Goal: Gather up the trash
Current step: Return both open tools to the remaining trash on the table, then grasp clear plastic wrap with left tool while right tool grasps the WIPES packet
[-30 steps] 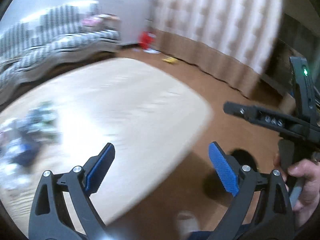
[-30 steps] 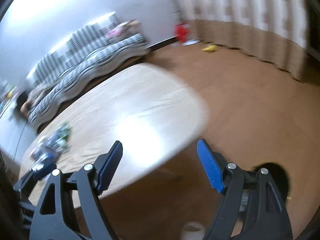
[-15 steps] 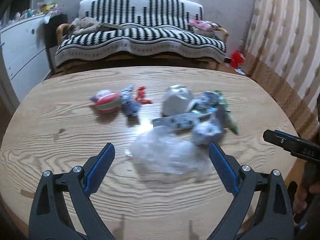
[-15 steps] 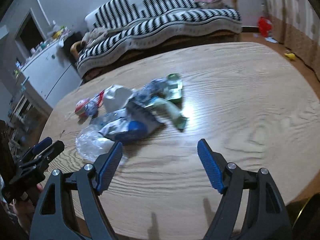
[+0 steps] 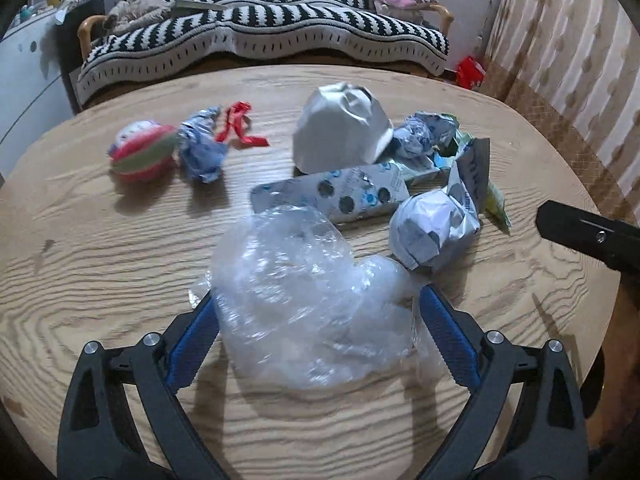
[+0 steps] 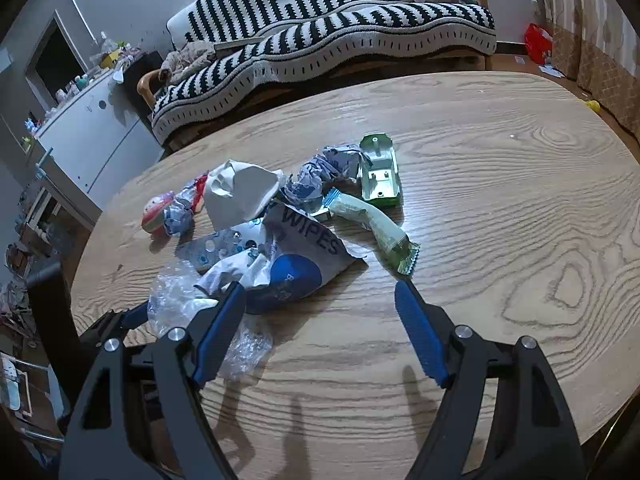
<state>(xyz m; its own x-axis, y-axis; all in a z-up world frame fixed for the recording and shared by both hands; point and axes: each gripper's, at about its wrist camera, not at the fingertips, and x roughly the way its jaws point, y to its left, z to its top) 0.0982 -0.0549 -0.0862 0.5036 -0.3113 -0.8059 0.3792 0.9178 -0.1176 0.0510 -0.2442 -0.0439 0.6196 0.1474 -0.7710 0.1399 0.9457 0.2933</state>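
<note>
Your left gripper (image 5: 316, 316) hangs low over the oval wooden table (image 5: 100, 264), its blue pads spread wide on either side of a crumpled clear plastic bag (image 5: 304, 304). The pads flank the bag without visibly pinching it. The bag is a shapeless mound with no clear long axis, lying at the near edge of the trash pile.

From the bag, a flattened dotted carton (image 5: 332, 192) lies at 12 o'clock, its long axis running 9 to 3 o'clock in the left view. A crumpled wipes packet (image 5: 436, 224) sits at 2 o'clock, touching the bag. A crushed white paper bag (image 5: 340, 128) stands beyond the carton. Well apart at 10 o'clock lie a red-and-green ball (image 5: 140, 152), a blue paper wad (image 5: 200, 148) and a red ribbon (image 5: 236, 124), close together.

Your right gripper (image 6: 320, 312) is also wide open, holding nothing. Its left pad is just beside the wipes packet (image 6: 304, 260), whose printed end points toward 2 o'clock in the right view. A green tube-like wrapper (image 6: 376, 228) lies ahead of the open jaws, long axis from 11 to 5 o'clock, crimped end pointing toward 5. A green plastic tray (image 6: 380, 172) sits beyond it, long axis near 12 to 6.

A striped sofa (image 6: 328, 24) stands behind the table.
</note>
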